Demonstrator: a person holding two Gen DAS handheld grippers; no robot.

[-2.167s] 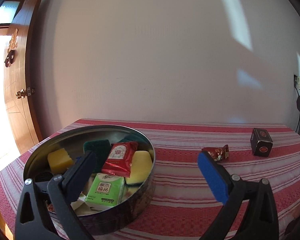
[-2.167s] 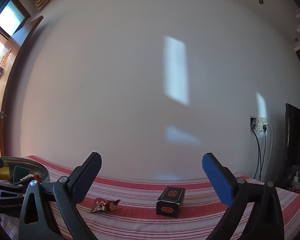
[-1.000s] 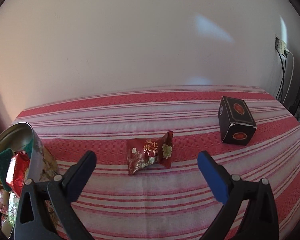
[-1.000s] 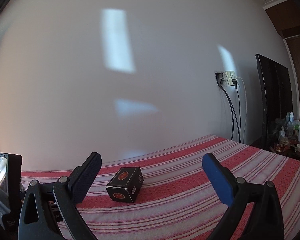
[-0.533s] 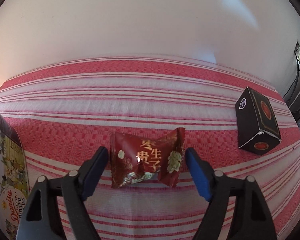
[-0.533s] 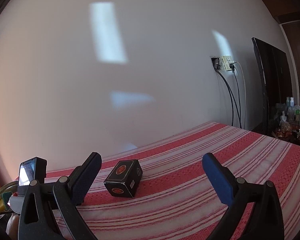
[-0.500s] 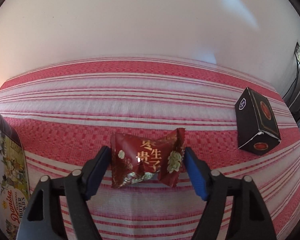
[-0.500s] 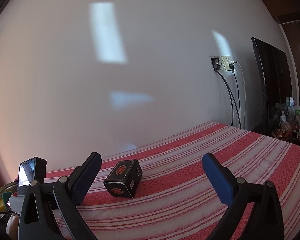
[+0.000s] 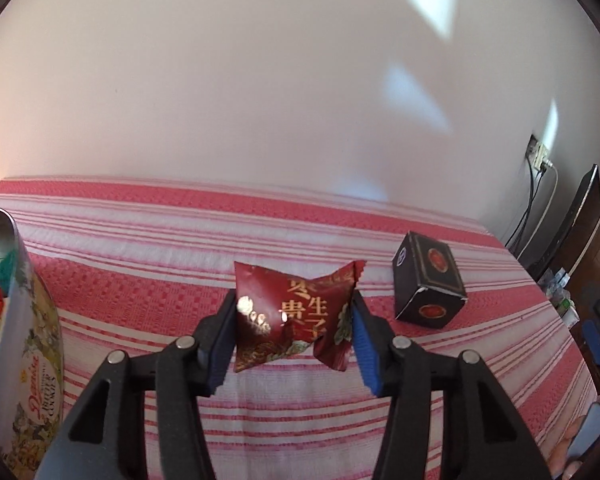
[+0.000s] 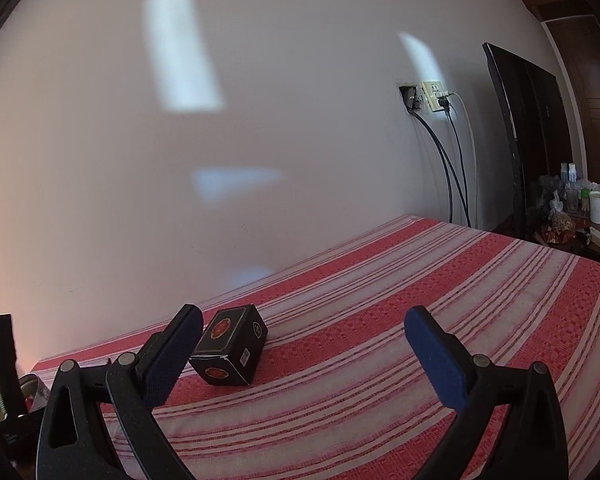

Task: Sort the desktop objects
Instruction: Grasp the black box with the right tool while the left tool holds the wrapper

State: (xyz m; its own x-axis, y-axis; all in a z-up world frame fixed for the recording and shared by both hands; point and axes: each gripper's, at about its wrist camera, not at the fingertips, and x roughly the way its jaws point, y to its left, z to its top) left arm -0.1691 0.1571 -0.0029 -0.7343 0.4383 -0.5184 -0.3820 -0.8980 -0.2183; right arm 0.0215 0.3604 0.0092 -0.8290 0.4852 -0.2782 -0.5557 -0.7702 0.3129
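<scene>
My left gripper is shut on a dark red snack packet with gold characters and holds it just above the red striped tablecloth. A small black box with red emblems lies to its right. The round metal cookie tin stands at the far left, with a red packet and a green sponge showing inside. My right gripper is open and empty, low over the cloth. The black box sits just past its left finger.
A white wall backs the table. Sockets with hanging cables and a dark monitor stand at the right. A side table with bottles and a cup lies beyond the table's right edge. The left gripper's body shows at the far left.
My left gripper has closed on the red packet and lifted it slightly off the cloth. My right gripper has shifted closer to the black box.
</scene>
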